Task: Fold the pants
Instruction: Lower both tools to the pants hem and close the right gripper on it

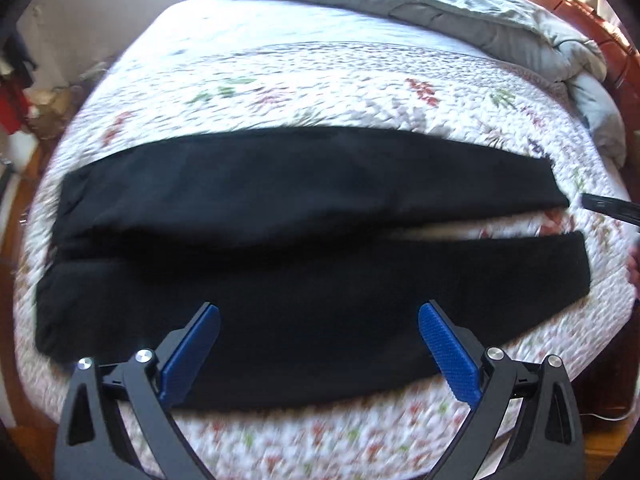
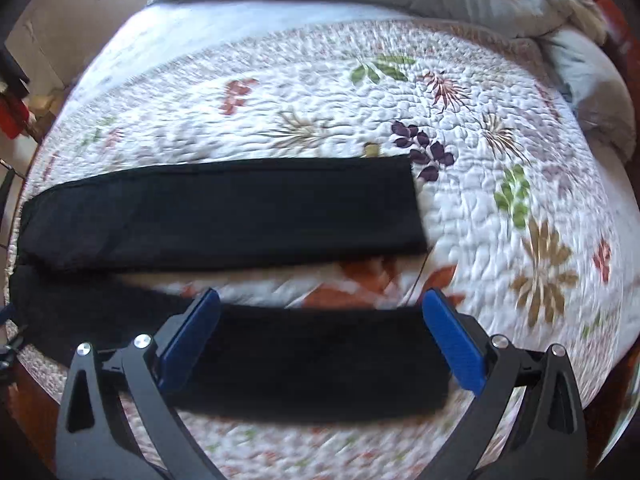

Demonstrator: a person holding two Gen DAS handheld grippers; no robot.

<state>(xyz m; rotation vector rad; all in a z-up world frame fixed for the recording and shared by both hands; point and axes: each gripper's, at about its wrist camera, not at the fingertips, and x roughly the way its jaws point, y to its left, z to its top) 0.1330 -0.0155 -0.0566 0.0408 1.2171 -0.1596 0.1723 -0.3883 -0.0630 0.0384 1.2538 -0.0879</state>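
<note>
- Black pants (image 1: pixel 280 208) lay flat across the quilt (image 1: pixel 320 80), legs apart, unfolded.
- Left tongs (image 1: pixel 319 310) and right tongs (image 2: pixel 321 296) hovered over the near leg, both spread wide, holding nothing.
- Likely next: pinch near leg's edge, fold it over the far leg.

1. The black pants (image 1: pixel 304 216) lie flat, so nothing tall blocks the way over them.
2. A bare strip of quilt (image 2: pixel 360 276) shows between the two legs.
3. The lumpy gray blanket (image 1: pixel 460 12) fills the far side.
</note>
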